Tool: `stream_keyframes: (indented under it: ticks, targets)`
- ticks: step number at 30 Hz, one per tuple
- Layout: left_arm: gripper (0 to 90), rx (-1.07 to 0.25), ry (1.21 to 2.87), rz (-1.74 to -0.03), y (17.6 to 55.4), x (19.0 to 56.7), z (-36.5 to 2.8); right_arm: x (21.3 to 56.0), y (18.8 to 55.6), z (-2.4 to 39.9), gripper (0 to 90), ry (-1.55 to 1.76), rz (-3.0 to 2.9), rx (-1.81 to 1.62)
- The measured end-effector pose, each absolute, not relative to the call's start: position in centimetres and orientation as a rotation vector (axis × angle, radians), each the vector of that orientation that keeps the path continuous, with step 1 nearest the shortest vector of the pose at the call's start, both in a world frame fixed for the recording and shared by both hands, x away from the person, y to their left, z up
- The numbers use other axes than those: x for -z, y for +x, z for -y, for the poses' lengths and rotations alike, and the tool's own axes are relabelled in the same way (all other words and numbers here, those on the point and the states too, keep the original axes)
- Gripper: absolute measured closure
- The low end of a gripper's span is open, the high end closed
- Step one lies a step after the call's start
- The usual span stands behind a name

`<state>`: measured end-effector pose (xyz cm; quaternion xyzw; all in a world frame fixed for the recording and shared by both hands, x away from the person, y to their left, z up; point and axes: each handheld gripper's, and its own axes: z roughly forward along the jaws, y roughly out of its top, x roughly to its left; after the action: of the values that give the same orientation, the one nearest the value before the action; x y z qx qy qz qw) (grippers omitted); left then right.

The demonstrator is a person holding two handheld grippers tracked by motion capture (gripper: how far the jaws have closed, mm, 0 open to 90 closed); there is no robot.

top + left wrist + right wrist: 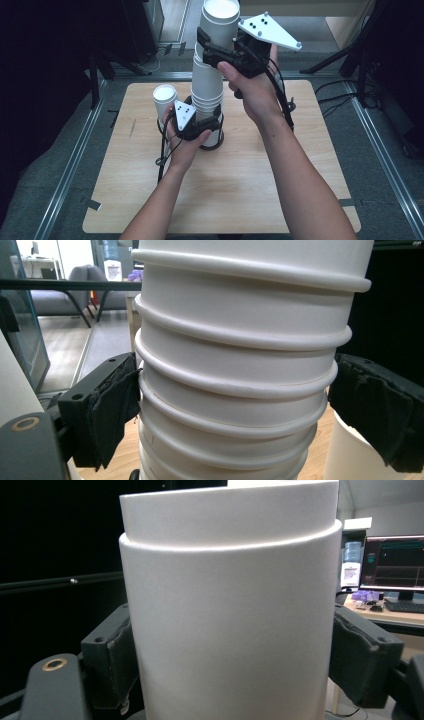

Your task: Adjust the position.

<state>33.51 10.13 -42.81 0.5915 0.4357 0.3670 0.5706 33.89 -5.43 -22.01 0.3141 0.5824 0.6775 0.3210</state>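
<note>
A tall stack of white paper cups (207, 85) stands on the wooden table (250, 200) near its middle. My left gripper (212, 127) is low on the stack, shut around several nested cups (235, 390), with a black pad (117, 410) pressed on each side. My right gripper (212, 47) is up at the top of the stack. It is shut on the smooth wall of the top cup (230, 630), which sits partly raised out of the cups below. One single white cup (165, 100) stands upright just left of the left hand.
Metal rails (75, 160) frame the table on the grey floor. Black stand legs (345, 55) and cables lie at the back right. A lit monitor (395, 565) on a desk shows far off in the right gripper view.
</note>
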Motion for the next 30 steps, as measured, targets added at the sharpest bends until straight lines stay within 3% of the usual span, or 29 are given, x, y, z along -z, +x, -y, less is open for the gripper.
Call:
stream_keyframes:
  ticks: [16,26,30]
  targets:
    - [6.9,-0.862,1.393,-1.023,33.5,42.8,-10.2,22.3,32.8,9.3,18.0,0.835,-1.466,-1.755]
    - [6.3,-0.851,1.400,-1.036,33.3,42.5,-10.2,24.0,32.4,11.5,18.0,0.859,-1.451,-1.710]
    - [1.3,-0.832,1.415,-1.007,32.7,42.2,-10.4,25.6,32.1,12.0,18.0,0.860,-1.463,-1.656]
